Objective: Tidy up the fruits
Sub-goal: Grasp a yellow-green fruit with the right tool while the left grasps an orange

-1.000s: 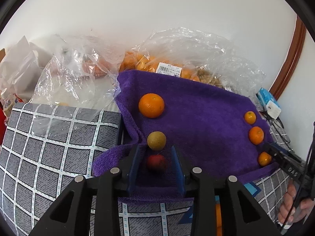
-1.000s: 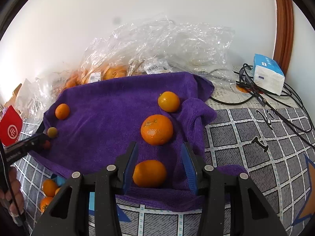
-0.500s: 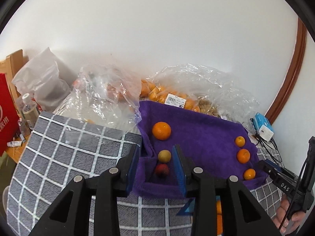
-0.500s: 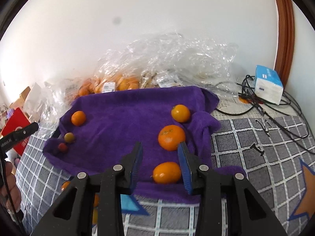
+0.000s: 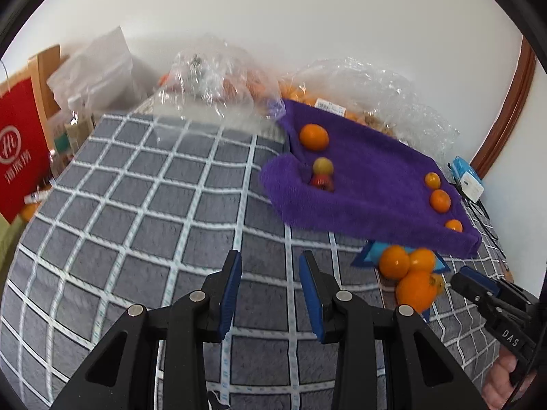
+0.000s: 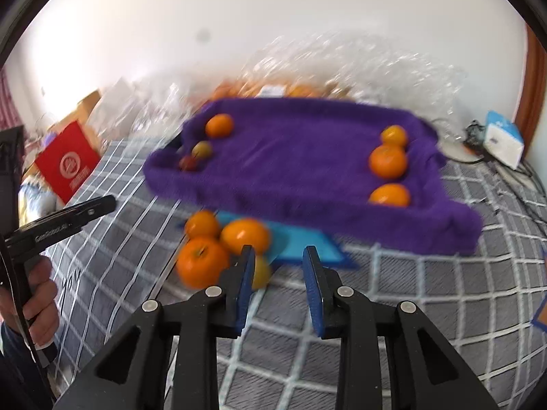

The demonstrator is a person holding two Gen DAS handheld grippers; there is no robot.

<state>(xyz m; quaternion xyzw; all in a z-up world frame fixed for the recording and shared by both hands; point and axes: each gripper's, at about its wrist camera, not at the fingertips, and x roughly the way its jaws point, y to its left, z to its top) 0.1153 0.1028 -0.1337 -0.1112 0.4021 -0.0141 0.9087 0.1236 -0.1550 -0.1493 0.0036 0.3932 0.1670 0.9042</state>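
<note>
A purple towel (image 5: 369, 184) lies on the grey checked cloth (image 5: 143, 205). On its left end sit an orange (image 5: 314, 136), a yellow-green fruit (image 5: 322, 166) and a small red fruit (image 5: 320, 181). Three oranges (image 5: 440, 201) line its right end. A pile of oranges (image 5: 410, 273) lies on the cloth in front of the towel, seen also in the right wrist view (image 6: 218, 242). My left gripper (image 5: 270, 270) is open and empty over bare cloth. My right gripper (image 6: 278, 266) is open and empty, just right of the pile.
Clear plastic bags of fruit (image 5: 359, 89) lie behind the towel by the wall. A red bag (image 5: 20, 153) stands at the left. A white and blue box (image 6: 502, 140) and cables lie at the right. A blue shape (image 6: 307, 239) marks the cloth under the pile.
Both grippers have pulled back from the towel and stayed open. The red fruit and the front orange remain on the towel. The pile in front has come into view.
</note>
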